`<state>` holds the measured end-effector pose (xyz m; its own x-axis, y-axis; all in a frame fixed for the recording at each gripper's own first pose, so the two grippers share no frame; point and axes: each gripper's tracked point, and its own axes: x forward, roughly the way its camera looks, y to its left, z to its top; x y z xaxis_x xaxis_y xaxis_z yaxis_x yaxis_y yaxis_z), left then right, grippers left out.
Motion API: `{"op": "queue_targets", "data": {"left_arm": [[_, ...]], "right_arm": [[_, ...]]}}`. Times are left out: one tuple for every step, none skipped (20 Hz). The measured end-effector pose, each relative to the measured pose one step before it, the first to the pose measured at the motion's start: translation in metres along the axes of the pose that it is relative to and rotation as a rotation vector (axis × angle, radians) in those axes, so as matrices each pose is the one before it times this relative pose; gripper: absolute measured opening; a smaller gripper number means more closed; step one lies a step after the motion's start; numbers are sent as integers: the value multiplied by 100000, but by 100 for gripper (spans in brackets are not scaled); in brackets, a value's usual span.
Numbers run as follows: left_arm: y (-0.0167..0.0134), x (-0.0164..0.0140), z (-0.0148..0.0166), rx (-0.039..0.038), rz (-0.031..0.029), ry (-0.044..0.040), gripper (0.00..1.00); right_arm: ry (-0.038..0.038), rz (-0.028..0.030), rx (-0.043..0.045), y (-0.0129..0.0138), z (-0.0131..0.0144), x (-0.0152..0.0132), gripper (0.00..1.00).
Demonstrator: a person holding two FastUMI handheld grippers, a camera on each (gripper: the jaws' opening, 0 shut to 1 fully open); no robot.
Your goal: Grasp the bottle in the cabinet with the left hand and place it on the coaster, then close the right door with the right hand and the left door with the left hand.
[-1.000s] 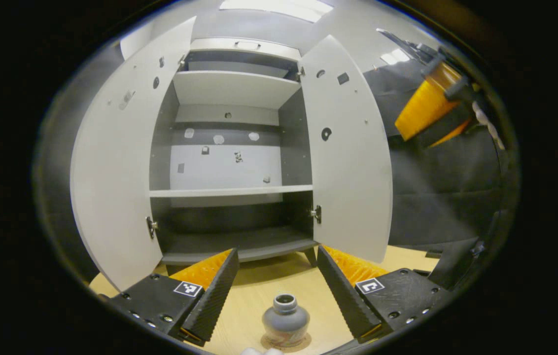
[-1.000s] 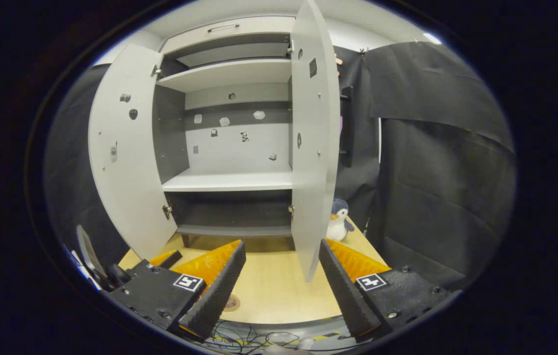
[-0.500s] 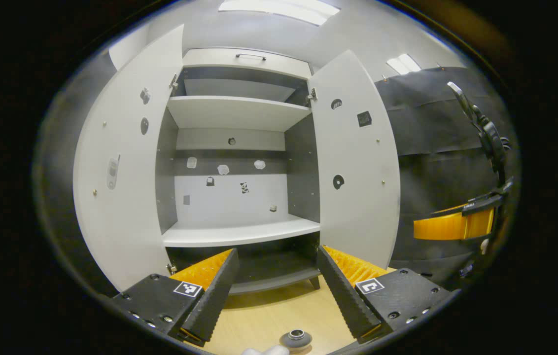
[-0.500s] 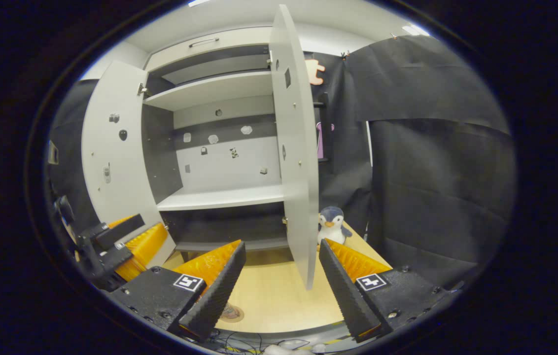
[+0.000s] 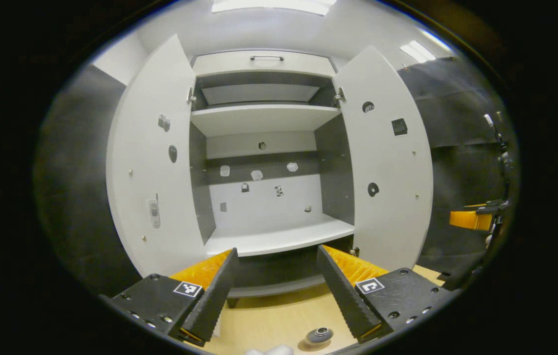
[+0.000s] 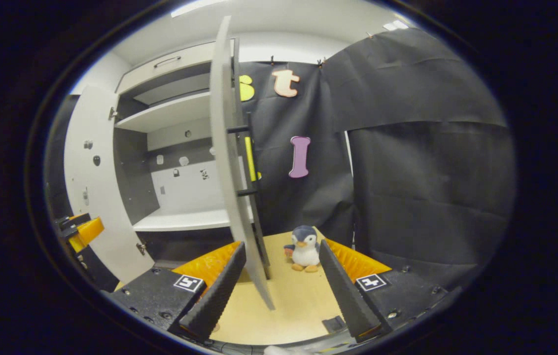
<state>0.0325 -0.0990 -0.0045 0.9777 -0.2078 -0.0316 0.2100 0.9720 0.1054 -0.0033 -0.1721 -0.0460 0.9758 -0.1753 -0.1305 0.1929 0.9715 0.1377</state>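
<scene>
Now right hand-held gripper (image 6: 276, 281) spread, swung behind right door (image 6: 232, 162), left hand-held gripper (image 5: 274, 286) spread, raised

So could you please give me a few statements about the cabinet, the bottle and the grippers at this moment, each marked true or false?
1. Both cabinet doors stand open. True: the left door and right door are swung out.
2. The bottle sits on a cabinet shelf. False: it stands on the table.
3. The left gripper is shut on the bottle. False: its jaws are open and hold nothing.
4. A toy penguin stands on the table. True.
5. The right gripper is open. True.
</scene>
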Motion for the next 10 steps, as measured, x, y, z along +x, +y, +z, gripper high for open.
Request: {"op": "queue_targets", "data": {"left_arm": [[115, -95, 203, -419, 3424, 587, 97], [49, -242, 348, -629, 2785, 200, 97], [-200, -102, 332, -659, 2481, 222, 97], [-175, -71, 320, -474, 2401, 195, 97], [-148, -129, 278, -593, 2515, 24, 97], [-183, -145, 337, -497, 2217, -139, 97], [-78, -239, 281, -488, 2733, -175, 97], [-162, -402, 186, -60, 2459, 152, 97], [-69, -457, 216, 132, 2736, -378, 98], [0, -472, 216, 16, 2444, -314, 97]], "right_arm": [[-1037, 130, 551, -1206, 875, 656, 98], [-1028, -251, 412, -1195, 1072, 916, 98], [-825, 339, 28, -1237, 972, 1034, 98], [-1168, 670, -265, -1036, 947, 932, 98], [-1421, 500, -683, -924, 1088, 958, 98], [-1079, 935, -1025, -969, 951, 1085, 97], [-699, 1743, -609, -546, 850, 1106, 98], [-855, 1730, -341, -414, 760, 1000, 98], [-26, 2082, -291, -294, 645, 1065, 98], [-530, 2384, 35, -56, 550, 905, 98]]}}
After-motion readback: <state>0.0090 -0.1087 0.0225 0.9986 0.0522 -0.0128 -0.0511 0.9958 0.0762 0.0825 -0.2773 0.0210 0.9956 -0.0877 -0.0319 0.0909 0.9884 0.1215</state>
